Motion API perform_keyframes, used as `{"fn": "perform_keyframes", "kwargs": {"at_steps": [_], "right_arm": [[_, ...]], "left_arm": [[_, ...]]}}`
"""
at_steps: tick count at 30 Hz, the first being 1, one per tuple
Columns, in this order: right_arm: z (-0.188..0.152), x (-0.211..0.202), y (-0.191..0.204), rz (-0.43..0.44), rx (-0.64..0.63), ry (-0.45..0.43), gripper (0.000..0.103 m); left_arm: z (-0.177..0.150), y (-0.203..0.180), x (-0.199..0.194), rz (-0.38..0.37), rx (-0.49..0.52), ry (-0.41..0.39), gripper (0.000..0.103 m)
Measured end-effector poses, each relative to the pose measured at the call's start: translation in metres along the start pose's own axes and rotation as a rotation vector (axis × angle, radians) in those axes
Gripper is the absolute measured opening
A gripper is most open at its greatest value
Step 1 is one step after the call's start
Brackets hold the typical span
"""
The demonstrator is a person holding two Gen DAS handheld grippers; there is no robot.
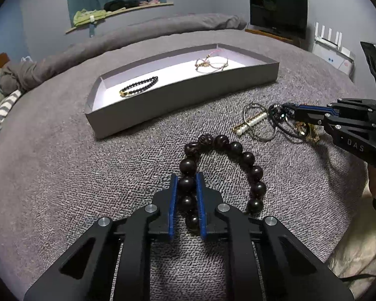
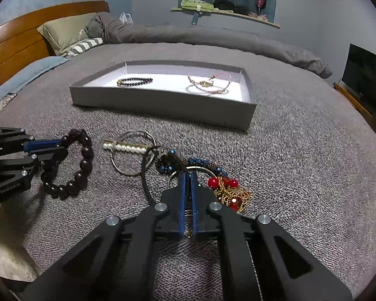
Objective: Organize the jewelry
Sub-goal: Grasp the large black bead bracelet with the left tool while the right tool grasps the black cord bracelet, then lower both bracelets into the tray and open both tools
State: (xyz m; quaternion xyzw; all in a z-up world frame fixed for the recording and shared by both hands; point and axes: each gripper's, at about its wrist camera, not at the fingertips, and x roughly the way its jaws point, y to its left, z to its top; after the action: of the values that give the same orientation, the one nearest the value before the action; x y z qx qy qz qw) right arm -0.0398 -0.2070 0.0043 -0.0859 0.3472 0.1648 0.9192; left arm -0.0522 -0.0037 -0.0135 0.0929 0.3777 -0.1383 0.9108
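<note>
A bracelet of big dark wooden beads point(image 1: 248, 158) point(image 2: 86, 150) lies on the grey bed cover, and my left gripper point(image 1: 186, 175) point(image 2: 62, 148) is shut on one side of it, a bead squeezed between the blue pads. To its right lies a jewelry tangle point(image 2: 165, 168) point(image 1: 278, 113) of blue beads, silver rings and a red and gold piece point(image 2: 228, 190). My right gripper point(image 2: 187, 174) point(image 1: 297, 111) is shut on a strand of that tangle. A pearl pin point(image 2: 125, 147) point(image 1: 253, 121) lies beside it. Beyond stands a grey tray point(image 1: 175, 100) point(image 2: 163, 100).
The tray holds a small black bead bracelet point(image 1: 140, 85) point(image 2: 135, 81) and pink cord bracelets point(image 1: 210, 62) point(image 2: 208, 84). A rolled duvet point(image 1: 137, 35) lines the far side of the bed, with pillows point(image 2: 62, 32) at the headboard. A TV point(image 1: 278, 12) stands past the bed. A phone point(image 2: 5, 101) lies at the left.
</note>
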Motion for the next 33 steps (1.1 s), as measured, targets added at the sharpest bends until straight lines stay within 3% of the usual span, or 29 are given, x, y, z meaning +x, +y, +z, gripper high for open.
{"fn": "perform_keyframes", "kwargs": {"at_steps": [10, 19, 27, 33], "right_arm": [[0.023, -0.030, -0.003, 0.000, -0.003, -0.096, 0.004], [0.077, -0.043, -0.008, -0.027, -0.005, -0.207, 0.004], [0.126, -0.012, -0.021, -0.028, 0.042, -0.228, 0.004], [0.131, 0.030, -0.031, -0.027, 0.058, -0.169, 0.004]], "left_arm": [[0.016, 0.002, -0.028, -0.020, -0.007, -0.094, 0.015], [0.059, 0.010, -0.060, 0.008, -0.008, -0.213, 0.015], [0.118, 0.025, -0.056, 0.052, -0.039, -0.314, 0.015], [0.143, 0.029, -0.016, 0.017, -0.070, -0.276, 0.015]]}}
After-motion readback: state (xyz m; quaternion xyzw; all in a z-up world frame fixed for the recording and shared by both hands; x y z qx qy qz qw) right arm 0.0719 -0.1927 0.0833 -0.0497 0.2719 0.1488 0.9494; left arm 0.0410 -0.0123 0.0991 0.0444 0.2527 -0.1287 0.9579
